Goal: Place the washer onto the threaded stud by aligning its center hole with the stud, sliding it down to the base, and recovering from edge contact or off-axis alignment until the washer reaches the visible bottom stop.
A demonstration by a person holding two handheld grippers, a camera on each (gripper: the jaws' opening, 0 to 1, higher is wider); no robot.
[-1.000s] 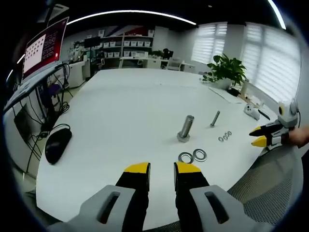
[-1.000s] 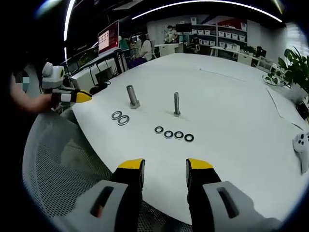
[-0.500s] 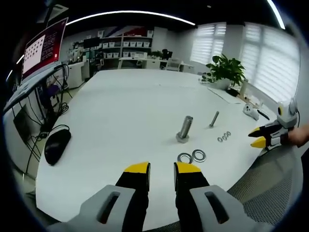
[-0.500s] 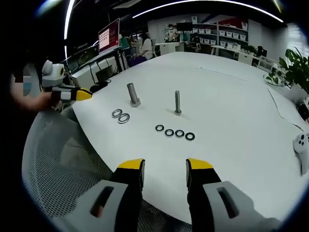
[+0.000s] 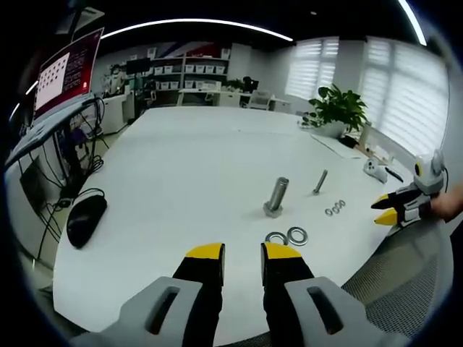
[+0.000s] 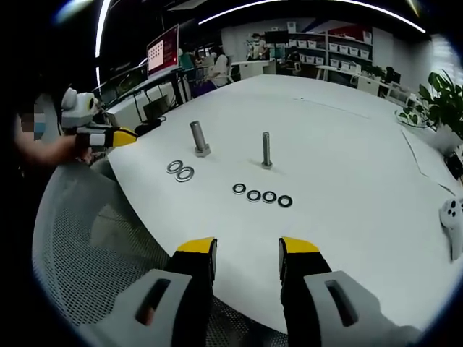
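A broad, smooth white tabletop [image 5: 188,166] with a rounded near edge carries two upright metal fasteners and two sets of flat steel rings. The thick threaded stud [image 5: 277,196] stands on a hexagonal base a little in from the near edge, and two large washers [image 5: 289,236] lie touching each other between it and that edge, just ahead of the left gripper [image 5: 242,251]. Its black jaws with yellow tips stand slightly apart and hold nothing, hovering at the near edge short of the washers.

In the right gripper view the same thick stud [image 6: 198,138] and the thinner threaded bolt [image 6: 266,151] stand side by side, well apart. A row of four small washers [image 6: 262,195] lies on the edge side of the thinner bolt, with the large pair [image 6: 180,170] off to the left near the thick stud. The right gripper [image 6: 247,250] is wider open and empty, its yellow tips held above the near edge over a grey mesh chair [image 6: 108,246], well short of the small washers.

A black computer mouse [image 5: 86,217] rests near the table's left edge, a leafy potted plant [image 5: 335,105] at the far right corner, and a white controller [image 6: 453,215] near the right edge.
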